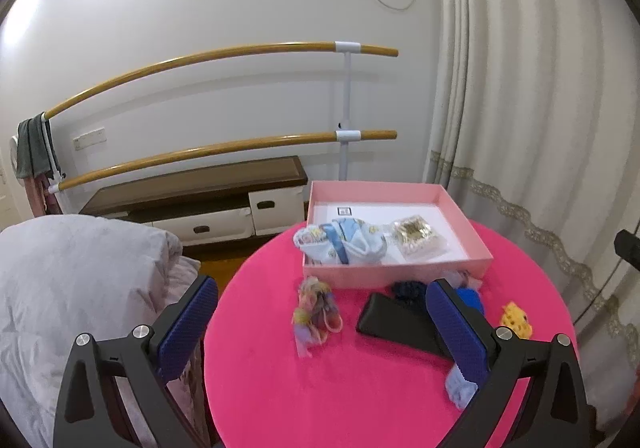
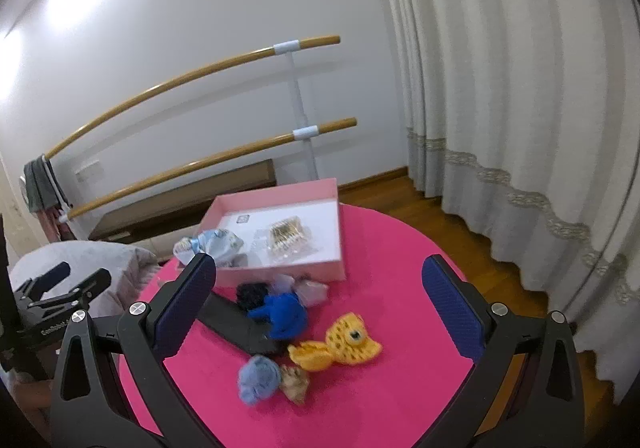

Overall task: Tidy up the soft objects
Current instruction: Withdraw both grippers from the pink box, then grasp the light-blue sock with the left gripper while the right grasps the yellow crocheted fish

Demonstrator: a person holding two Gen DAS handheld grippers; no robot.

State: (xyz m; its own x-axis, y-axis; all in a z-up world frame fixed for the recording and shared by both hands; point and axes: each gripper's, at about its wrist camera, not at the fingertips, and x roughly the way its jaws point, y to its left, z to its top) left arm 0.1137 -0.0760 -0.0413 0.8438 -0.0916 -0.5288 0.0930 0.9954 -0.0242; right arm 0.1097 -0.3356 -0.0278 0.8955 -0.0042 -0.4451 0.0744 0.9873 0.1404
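- The round table with the bright pink cloth (image 1: 280,388) carries an open shallow pink cardboard box (image 1: 396,271) at its far side.
- Inside the box there already lie a light blue printed fabric bundle (image 1: 340,244) at the left and a clear plastic packet with golden contents (image 1: 418,238) near the middle.
- On the cloth, in front of the box, the other soft things wait: a bright blue knitted piece (image 2: 282,314), a yellow crocheted toy with dark dots (image 2: 340,344), a pale blue woolly ball (image 2: 256,376) touching a small tan piece (image 2: 295,382), a dark navy knitted item (image 2: 252,296), and a bundle of multicoloured yarn in a clear bag (image 1: 314,308) well to the left.
- A flat black rectangular case (image 1: 394,324) lies partly under the blue piece.
- The left hand-held gripper (image 1: 320,328) hangs above the table with its fingers wide apart and nothing between them.
- The right hand-held gripper (image 2: 320,308) is also spread open and empty, above the blue and yellow pieces.
- I judge that the sorting is partly done and that a new pick is being chosen.
- The next move probably needs one gripper to come down over a single soft piece, close gently on its bulk, and avoid catching its neighbour.
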